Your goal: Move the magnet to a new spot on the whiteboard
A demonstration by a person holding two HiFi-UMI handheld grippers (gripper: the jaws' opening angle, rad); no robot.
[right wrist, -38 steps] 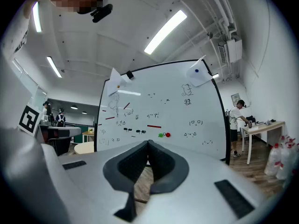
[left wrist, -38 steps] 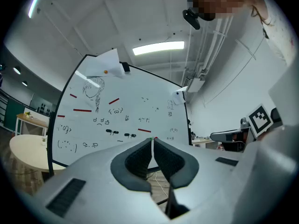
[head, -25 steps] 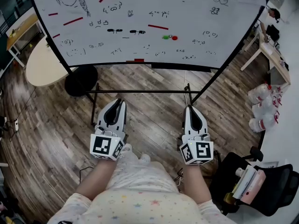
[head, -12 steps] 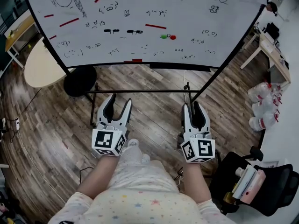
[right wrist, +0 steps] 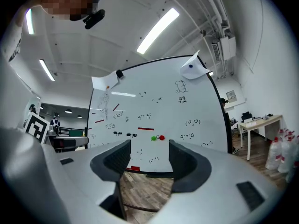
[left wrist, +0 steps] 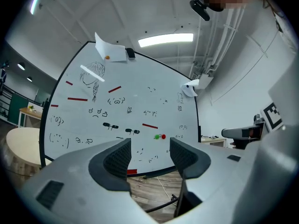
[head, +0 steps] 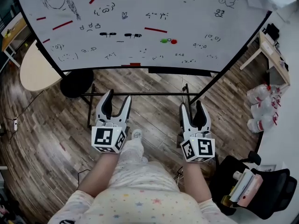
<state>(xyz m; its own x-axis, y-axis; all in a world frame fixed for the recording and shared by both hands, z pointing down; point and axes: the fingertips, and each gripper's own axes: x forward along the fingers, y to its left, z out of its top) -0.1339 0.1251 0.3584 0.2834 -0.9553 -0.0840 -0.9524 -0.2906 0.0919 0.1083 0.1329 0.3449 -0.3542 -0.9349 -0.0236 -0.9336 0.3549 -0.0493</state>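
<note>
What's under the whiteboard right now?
Below the whiteboard lie the wood floor, its black stand crossbar and a round black base at the left. Whatever stands behind the board is covered by it.

Left gripper (head: 117, 97), white and grey with two jaws: carried low ahead of the torso on the bare left forearm (head: 99, 171), pointing forward; jaws spread apart, nothing between the dark ribbed pads (left wrist: 117, 158). Black-and-white marker cube (head: 108, 140) at the rear end, facing up. Right gripper (head: 192, 106), of the same white-and-grey build: carried on the bare right forearm (head: 194, 181), about level with the left and well apart from it, pointing the same way; jaws likewise parted and empty. Second marker cube (head: 198, 150) at its rear end.
</note>
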